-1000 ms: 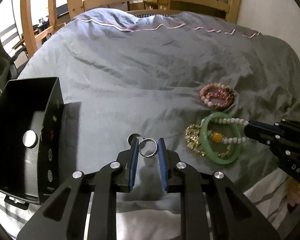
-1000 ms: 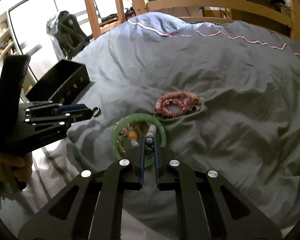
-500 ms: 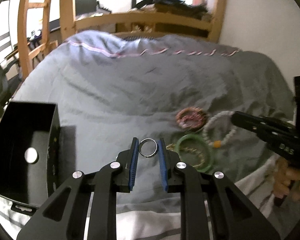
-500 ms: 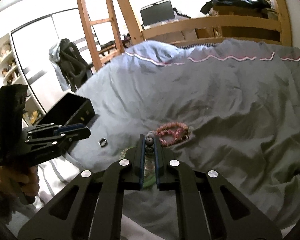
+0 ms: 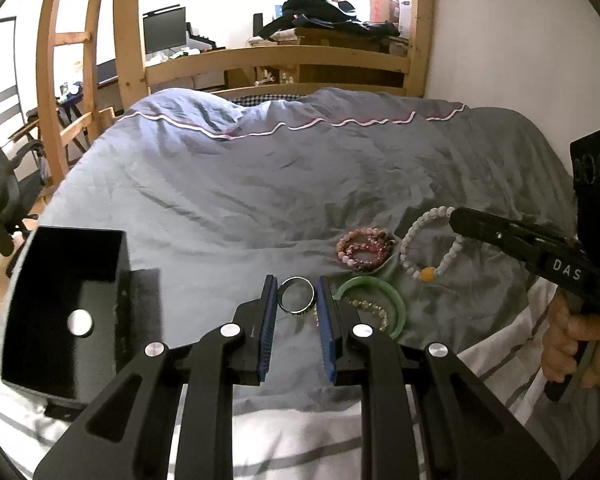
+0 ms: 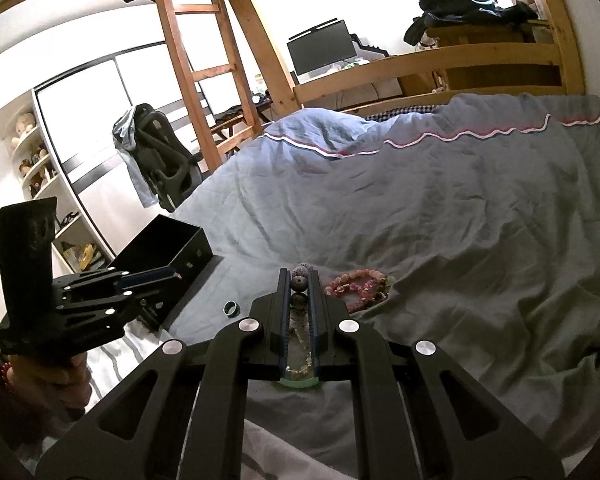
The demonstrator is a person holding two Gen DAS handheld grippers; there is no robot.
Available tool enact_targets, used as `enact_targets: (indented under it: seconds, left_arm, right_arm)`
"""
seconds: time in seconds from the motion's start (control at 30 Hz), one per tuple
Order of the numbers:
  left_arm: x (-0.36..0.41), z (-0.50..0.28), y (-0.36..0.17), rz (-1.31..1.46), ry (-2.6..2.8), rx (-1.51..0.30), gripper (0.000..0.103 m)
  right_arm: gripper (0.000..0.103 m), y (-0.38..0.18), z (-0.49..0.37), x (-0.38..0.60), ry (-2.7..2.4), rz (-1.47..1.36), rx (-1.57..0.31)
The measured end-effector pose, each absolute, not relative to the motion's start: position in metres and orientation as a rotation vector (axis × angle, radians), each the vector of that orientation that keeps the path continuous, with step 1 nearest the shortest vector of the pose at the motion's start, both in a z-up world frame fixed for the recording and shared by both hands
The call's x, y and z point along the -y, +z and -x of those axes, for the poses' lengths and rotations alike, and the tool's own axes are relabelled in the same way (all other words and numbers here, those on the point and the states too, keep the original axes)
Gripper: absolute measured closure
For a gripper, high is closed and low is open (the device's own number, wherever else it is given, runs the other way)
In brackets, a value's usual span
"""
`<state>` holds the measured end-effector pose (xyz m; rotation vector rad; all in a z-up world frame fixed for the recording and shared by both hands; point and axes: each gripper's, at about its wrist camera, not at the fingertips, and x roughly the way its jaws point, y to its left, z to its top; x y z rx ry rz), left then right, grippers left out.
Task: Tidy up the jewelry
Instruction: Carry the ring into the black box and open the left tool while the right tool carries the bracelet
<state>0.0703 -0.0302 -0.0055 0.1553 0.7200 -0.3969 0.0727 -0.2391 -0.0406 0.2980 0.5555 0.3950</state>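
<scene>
My left gripper (image 5: pixel 297 280) is shut on a silver ring (image 5: pixel 297 295), held above the grey duvet. My right gripper (image 6: pixel 300 276) is shut on a white bead bracelet (image 5: pixel 410 240), which hangs from its tip with an orange bead at the bottom. A pink bead bracelet (image 5: pixel 364 249) lies on the duvet. Just in front of it is a green bangle (image 5: pixel 396 304) with a gold chain (image 5: pixel 370 310) inside. A second ring (image 6: pixel 231 308) lies on the bed between the grippers. An open black box (image 5: pixel 64 312) sits at the left.
A person's hand (image 5: pixel 572 344) grips the right tool at the right edge. A wooden bed rail (image 5: pixel 276 60) and ladder (image 6: pixel 204 76) stand behind the bed. An office chair (image 6: pixel 156 160) is at the far left. The striped sheet (image 5: pixel 300 420) shows at the near edge.
Both grippers have risen and tilted up. The white bead bracelet has come off the green bangle and now hangs free. The ring stays clamped in the left gripper.
</scene>
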Motion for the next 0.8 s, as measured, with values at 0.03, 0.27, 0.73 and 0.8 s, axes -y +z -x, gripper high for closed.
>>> enact_targets:
  seconds: [0.03,0.27,0.73,0.8]
  left_arm:
    - [0.029,-0.068,-0.004,-0.154,-0.394,-0.720,0.084]
    - [0.013,-0.049,0.009,-0.157,-0.348,-0.728,0.084]
    - [-0.052,-0.037,0.038,-0.126,-0.207,-0.686,0.084]
    - [-0.061,-0.039,0.038,-0.116,-0.197,-0.696,0.084]
  right_arm:
    - [0.094,-0.039,-0.072,0.238,0.396,-0.293,-0.554]
    - [0.094,-0.019,-0.056,0.222,0.404,-0.242,-0.551]
    - [0.094,0.017,-0.042,0.167,0.438,-0.178,-0.561]
    - [0.094,0.019,-0.043,0.159,0.439,-0.162,-0.567]
